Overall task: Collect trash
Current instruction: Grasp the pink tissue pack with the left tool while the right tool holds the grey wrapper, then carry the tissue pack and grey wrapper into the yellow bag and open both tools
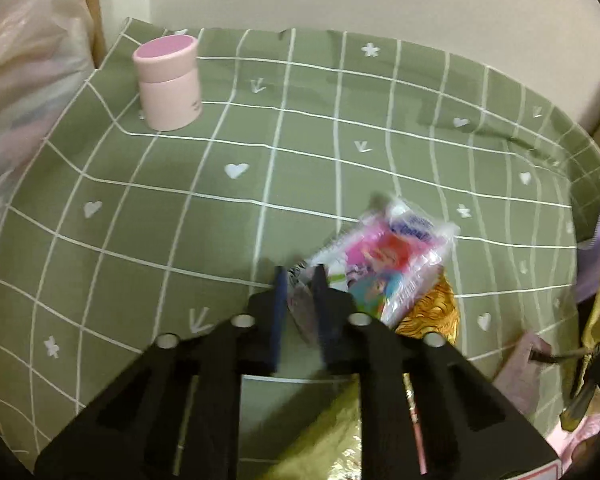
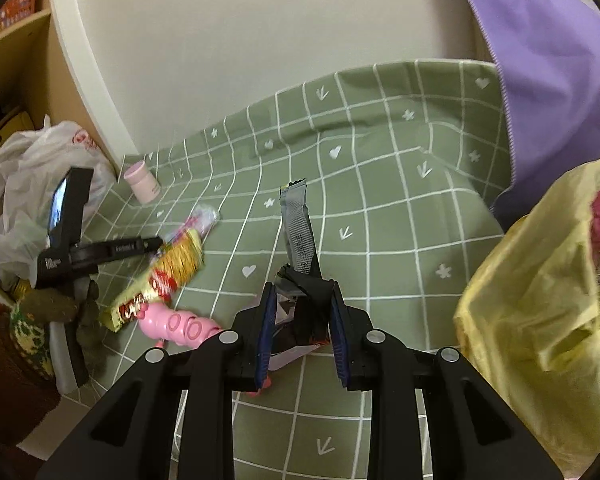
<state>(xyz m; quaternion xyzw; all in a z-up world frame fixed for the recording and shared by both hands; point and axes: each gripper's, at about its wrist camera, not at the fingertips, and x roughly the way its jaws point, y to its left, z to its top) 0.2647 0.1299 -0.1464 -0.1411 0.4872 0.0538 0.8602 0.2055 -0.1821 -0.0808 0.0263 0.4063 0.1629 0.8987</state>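
Left wrist view: left gripper (image 1: 300, 280) pinched shut on the corner of a clear, pink-printed plastic wrapper (image 1: 384, 264) over the green checked cloth (image 1: 180, 200). Right gripper (image 2: 302, 300) clamps a crumpled grey foil wrapper (image 2: 298, 232). The blurred corner grip looks thin; wrapper may slip.

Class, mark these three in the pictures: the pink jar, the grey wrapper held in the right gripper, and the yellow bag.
pink jar (image 1: 168, 84), left wrist view, on its side wall just under the lid.
grey wrapper (image 2: 298, 232), right wrist view, on its upright strip.
yellow bag (image 2: 540, 300), right wrist view, on its crumpled front.
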